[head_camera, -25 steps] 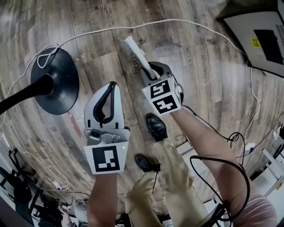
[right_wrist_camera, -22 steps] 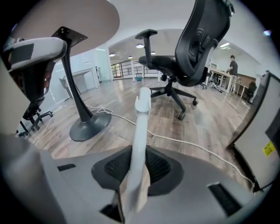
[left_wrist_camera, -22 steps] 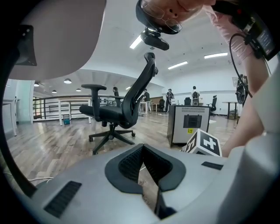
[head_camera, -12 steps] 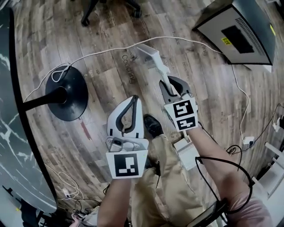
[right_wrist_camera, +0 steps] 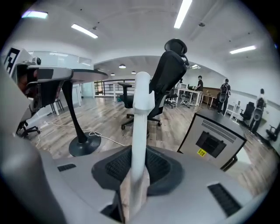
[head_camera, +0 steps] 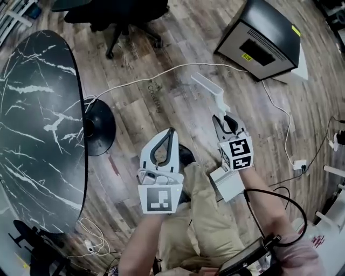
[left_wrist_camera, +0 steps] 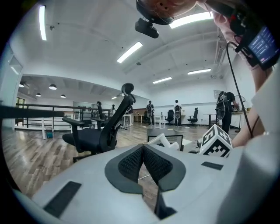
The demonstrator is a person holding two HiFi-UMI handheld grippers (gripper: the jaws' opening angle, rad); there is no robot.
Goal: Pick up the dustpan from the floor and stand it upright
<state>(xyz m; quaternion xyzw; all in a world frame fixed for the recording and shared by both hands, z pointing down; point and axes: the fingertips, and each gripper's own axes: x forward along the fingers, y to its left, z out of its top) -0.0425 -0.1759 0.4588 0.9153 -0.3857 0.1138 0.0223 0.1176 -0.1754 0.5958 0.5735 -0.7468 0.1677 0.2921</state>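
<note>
The white dustpan hangs off the floor from my right gripper [head_camera: 222, 119], which is shut on its long handle [head_camera: 208, 89]. The handle sticks out past the jaws toward the far floor, and the ribbed pan [head_camera: 227, 183] hangs behind the gripper beside the person's leg. In the right gripper view the handle [right_wrist_camera: 141, 109] rises straight up between the pads of the right gripper [right_wrist_camera: 139, 153]. My left gripper [head_camera: 171, 131] hovers to the left, shut with nothing in it; its pads [left_wrist_camera: 131, 162] meet at the tips of the left gripper [left_wrist_camera: 142, 147].
A black marble tabletop [head_camera: 32, 124] on a round black base [head_camera: 100, 127] fills the left. A white cable [head_camera: 161, 70] runs across the wooden floor. An office chair [head_camera: 121, 16] stands at the far side, a dark box [head_camera: 264, 40] far right. The person's shoe [head_camera: 186, 154] is below.
The right gripper has moved right with the dustpan held, and the pan now shows beneath it. The head view has pulled back, bringing the tabletop and chair into sight.
</note>
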